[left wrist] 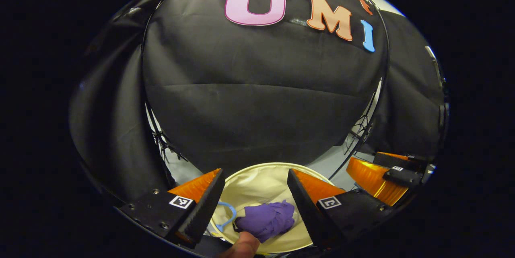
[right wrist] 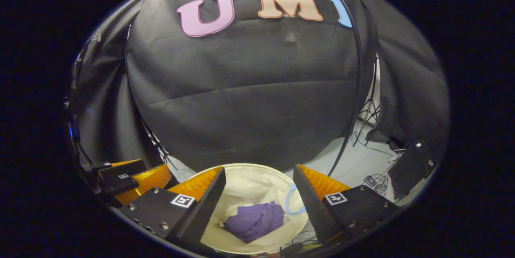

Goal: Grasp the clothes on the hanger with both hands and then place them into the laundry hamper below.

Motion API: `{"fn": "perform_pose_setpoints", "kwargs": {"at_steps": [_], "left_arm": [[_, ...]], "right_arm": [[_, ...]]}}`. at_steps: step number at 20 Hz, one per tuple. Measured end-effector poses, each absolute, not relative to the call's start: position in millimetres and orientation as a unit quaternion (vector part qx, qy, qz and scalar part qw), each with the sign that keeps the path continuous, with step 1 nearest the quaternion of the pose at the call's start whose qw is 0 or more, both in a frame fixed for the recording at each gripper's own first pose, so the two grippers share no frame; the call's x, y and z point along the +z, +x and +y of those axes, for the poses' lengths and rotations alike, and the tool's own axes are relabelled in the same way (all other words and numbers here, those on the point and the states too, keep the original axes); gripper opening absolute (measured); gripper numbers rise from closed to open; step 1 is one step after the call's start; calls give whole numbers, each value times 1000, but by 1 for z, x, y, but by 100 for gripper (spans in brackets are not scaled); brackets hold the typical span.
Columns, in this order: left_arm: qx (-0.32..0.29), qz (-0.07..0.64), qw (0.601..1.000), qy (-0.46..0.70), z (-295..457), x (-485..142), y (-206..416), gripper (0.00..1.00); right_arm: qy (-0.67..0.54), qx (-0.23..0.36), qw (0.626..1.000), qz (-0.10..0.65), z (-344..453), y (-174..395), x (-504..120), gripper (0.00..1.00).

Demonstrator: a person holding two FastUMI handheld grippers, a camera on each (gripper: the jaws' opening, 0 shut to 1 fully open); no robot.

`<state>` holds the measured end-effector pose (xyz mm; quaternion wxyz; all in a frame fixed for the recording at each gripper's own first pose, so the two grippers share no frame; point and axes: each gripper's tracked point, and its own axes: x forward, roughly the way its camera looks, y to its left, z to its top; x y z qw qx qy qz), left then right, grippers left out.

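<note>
Crumpled purple garment [left wrist: 266, 219] lying in the round cream fabric laundry hamper [left wrist: 257, 177], low centre of both views, beside a pale blue plastic hanger [left wrist: 228, 214]. Left tool [left wrist: 254, 205] and right tool [right wrist: 257, 207] hover above, fingers spread, holding nothing. Black cloth wall behind; grey floor [right wrist: 354, 161] with cables lower right.

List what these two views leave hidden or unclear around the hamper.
- Hamper near rim: left gripper view, hidden behind both fingers and a fingertip.
- Hamper floor: right gripper view, covered by the purple garment.
- Blue hanger: left gripper view, partly behind the left finger; its shape is unclear.
- Garment type: crumpled, cannot tell.
- Right gripper: left gripper view, cut off by the edge.
</note>
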<state>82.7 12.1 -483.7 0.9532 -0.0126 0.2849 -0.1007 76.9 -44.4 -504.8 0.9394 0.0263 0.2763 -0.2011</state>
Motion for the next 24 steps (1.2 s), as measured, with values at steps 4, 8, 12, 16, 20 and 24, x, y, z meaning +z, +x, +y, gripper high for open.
{"fn": "perform_pose_setpoints", "kwargs": {"at_steps": [4,8,12,16,20,24], "left_arm": [[-104,265,958,-22,14,-449,80,97],[-97,248,964,-10,30,-419,78,97],[-96,212,972,1,42,-376,74,96],[-98,177,979,-4,39,-335,77,96],[-102,146,984,-15,36,-305,78,96],[-91,114,989,-12,34,-277,86,96]], "right_arm": [[24,-205,944,259,-41,78,-481,100],[9,-202,947,251,-35,75,-463,100],[-6,-197,951,238,-29,78,-436,100],[-6,-188,960,205,-22,86,-399,100],[-47,-190,967,163,-23,100,-363,100],[-42,-174,974,137,-11,113,-341,100]]}}
